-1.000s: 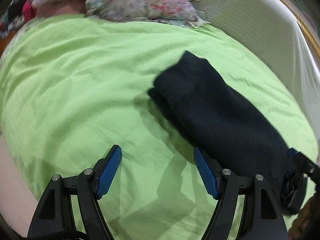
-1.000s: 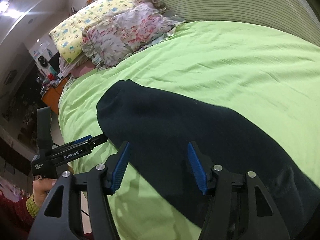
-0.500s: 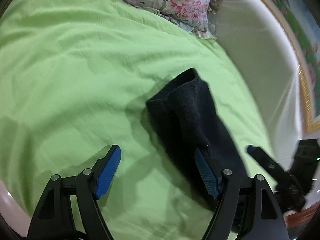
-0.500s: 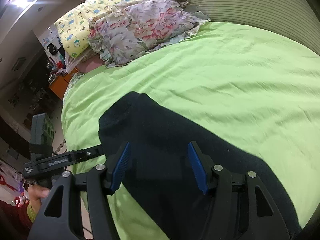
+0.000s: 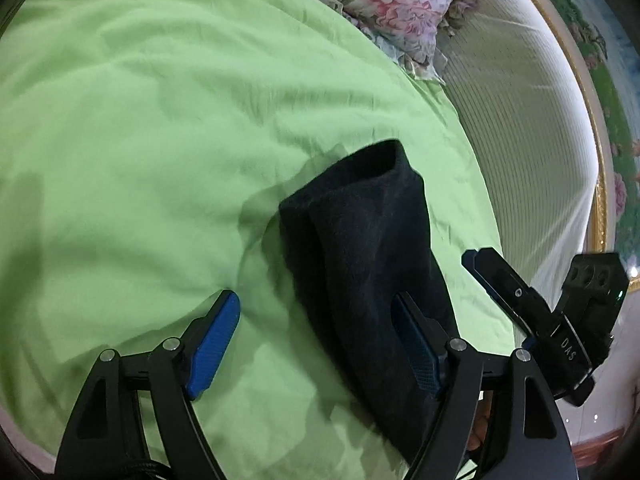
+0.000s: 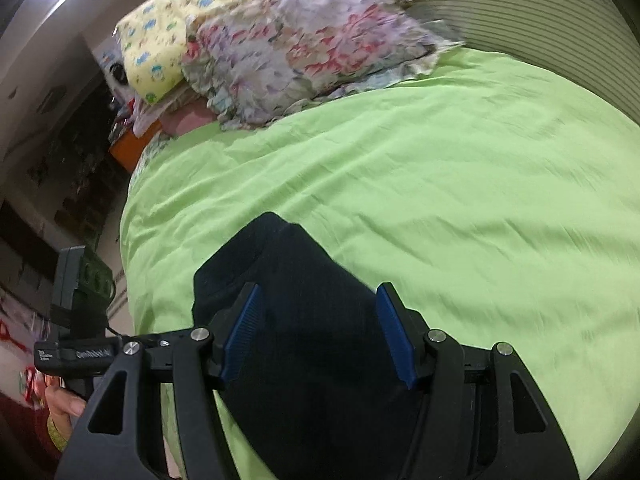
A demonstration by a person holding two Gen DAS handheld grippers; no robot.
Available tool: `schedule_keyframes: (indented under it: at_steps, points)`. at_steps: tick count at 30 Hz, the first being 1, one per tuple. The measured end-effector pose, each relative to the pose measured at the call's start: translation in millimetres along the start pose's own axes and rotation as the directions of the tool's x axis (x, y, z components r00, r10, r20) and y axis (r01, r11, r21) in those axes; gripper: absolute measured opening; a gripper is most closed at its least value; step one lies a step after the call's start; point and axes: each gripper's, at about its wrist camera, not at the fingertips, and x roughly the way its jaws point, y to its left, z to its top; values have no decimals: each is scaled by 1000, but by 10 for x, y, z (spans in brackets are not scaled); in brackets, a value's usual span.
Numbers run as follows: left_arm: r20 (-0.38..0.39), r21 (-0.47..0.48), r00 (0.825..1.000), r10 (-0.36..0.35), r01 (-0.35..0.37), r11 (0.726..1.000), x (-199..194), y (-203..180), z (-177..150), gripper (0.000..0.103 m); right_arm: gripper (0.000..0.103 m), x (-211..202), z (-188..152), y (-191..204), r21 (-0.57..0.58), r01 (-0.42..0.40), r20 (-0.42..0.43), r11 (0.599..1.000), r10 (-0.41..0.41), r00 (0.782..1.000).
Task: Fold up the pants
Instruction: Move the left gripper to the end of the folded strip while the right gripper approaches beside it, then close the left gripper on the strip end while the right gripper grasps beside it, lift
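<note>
Dark folded pants [image 5: 360, 240] lie in a long strip on the green bedsheet [image 5: 160, 120]. My left gripper [image 5: 315, 312] hovers over their near part. Its jaws are opening; the pants' edge lies beside the right pad [image 5: 414, 344] and neither pad presses on cloth. My right gripper [image 5: 480, 260] shows just right of the pants. In the right wrist view the right gripper [image 6: 318, 300] stands open above the pants [image 6: 288, 272], near their end, pads apart and clear of the cloth. A hand [image 6: 60, 404] holds the left gripper's body [image 6: 76, 354] at the bed's left edge.
A floral pillow [image 6: 304, 52] and a yellow pillow [image 6: 160, 40] lie at the bed's head. A ribbed pale headboard [image 5: 520, 120] curves along one side. The sheet [image 6: 480, 180] stretches wide beyond the pants. An orange cabinet [image 6: 128, 148] stands past the bed's far corner.
The right gripper slid along the pants toward their end. The left gripper rolled and shifted, so the pants now run up between its jaws; its jaws look slightly wider.
</note>
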Motion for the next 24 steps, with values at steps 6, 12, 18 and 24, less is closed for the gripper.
schedule_keyframes:
  at_steps: [6, 12, 18, 24]
  points:
    - [61, 15, 998, -6, 5, 1000, 81, -52, -9, 85, 61, 338, 259, -39, -96, -91, -125, 991, 79, 989]
    - [143, 28, 990, -12, 8, 1000, 131, -46, -39, 74, 61, 694, 370, -10, -169, -167, -259, 971, 120, 958]
    - [159, 6, 987, -9, 8, 1000, 159, 53, -5, 46, 46, 957, 365, -34, -157, -203, -310, 967, 147, 939]
    - [155, 45, 988, -25, 18, 999, 185, 28, -27, 29, 27, 764, 306, -91, -114, -244, -254, 963, 209, 944]
